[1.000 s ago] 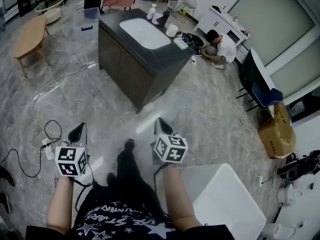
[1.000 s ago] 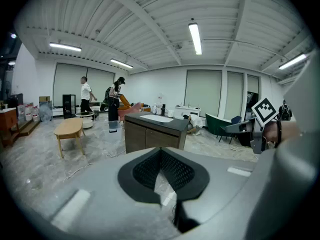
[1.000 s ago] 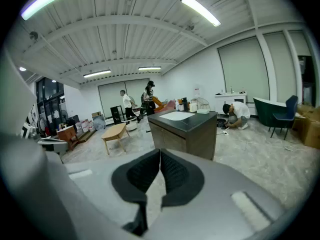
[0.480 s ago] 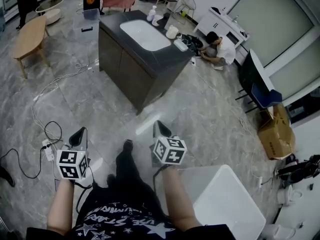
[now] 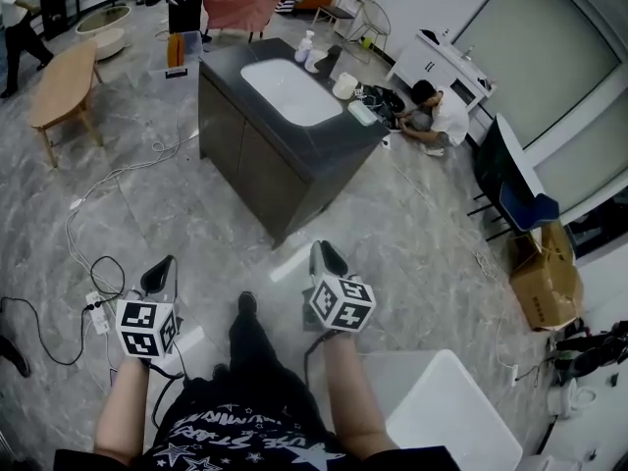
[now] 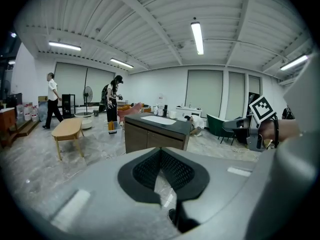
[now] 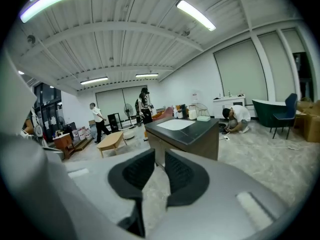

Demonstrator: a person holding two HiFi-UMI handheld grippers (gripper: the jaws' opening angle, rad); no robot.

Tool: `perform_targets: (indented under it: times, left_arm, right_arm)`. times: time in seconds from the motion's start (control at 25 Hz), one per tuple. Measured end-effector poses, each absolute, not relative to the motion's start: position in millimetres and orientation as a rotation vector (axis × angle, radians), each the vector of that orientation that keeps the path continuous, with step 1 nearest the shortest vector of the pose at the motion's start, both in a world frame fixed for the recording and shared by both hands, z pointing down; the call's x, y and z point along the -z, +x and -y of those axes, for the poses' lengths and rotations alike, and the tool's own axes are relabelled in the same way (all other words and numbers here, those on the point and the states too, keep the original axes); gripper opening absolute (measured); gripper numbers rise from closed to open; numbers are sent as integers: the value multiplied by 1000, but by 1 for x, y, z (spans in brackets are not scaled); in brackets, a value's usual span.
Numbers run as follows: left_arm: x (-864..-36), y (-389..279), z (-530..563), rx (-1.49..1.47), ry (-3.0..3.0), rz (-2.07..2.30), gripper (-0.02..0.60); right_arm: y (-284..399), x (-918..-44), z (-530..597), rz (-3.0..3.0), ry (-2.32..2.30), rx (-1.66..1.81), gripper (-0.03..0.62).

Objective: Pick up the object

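A dark cabinet island [image 5: 339,130] with a white sink [image 5: 289,91] stands ahead of me on the marble floor. A bottle [image 5: 308,45], a white container [image 5: 343,86] and a flat white thing [image 5: 361,113] sit on its top. Both grippers are held low, well short of it, pointing at it. My left gripper [image 5: 157,275] [image 6: 161,151] is shut with nothing in it. The jaws of my right gripper [image 5: 328,259] [image 7: 160,156] are opening, a narrow gap shows, and nothing is between them. The cabinet [image 6: 155,136] [image 7: 187,134] lies straight ahead in both gripper views.
A wooden table [image 5: 61,81] stands far left, where a person [image 5: 15,8] walks. Another person [image 5: 432,111] crouches behind the island. Cables and a power strip [image 5: 98,307] lie by my left foot. A white box [image 5: 442,410] is at my right, a cardboard box [image 5: 545,273] farther right.
The head view has tilted, so the island and both grippers sit a little lower in the picture. A walking person has come into view at the far left.
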State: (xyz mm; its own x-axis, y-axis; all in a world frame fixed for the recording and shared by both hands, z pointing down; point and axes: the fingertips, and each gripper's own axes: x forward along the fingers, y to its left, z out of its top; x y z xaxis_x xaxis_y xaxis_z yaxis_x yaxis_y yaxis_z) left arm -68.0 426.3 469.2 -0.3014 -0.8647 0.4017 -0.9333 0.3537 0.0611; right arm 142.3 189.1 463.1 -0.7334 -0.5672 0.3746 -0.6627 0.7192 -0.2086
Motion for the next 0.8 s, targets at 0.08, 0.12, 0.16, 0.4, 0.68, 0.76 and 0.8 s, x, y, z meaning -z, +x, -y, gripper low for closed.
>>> perform_targets:
  times: [0.08,0.12,0.16,0.4,0.68,0.76,0.8]
  left_arm:
    - [-473,-77,-409,-263,1580,2249,11]
    - [-475,-81,-399,-264,1580,2244,9]
    - [-477,-85,-389,-266,1580,2240,10]
    - [-477,-120,-312,-282,1588,2218,11]
    - [-470,-149,-210,-311,1624,2194,10]
    - [-468,-154,-181,-312,1639,2185,11]
    - [-467,-157,-166,-313,1647,2182,11]
  right_arm:
    - [133,-464,-171,2645,968,-476,109]
    - [129,-466,-161,2645,970,-477,126]
    - [124,-468,-150,2642,973,-483,148]
    - [88,-480,-74,2617,977,-559,271]
    - [56,-482,22,2593,994,-599,285]
    - [52,-483,50,2588,1007,-608,285]
    - [50,-483,64,2585,1014,-615,285]
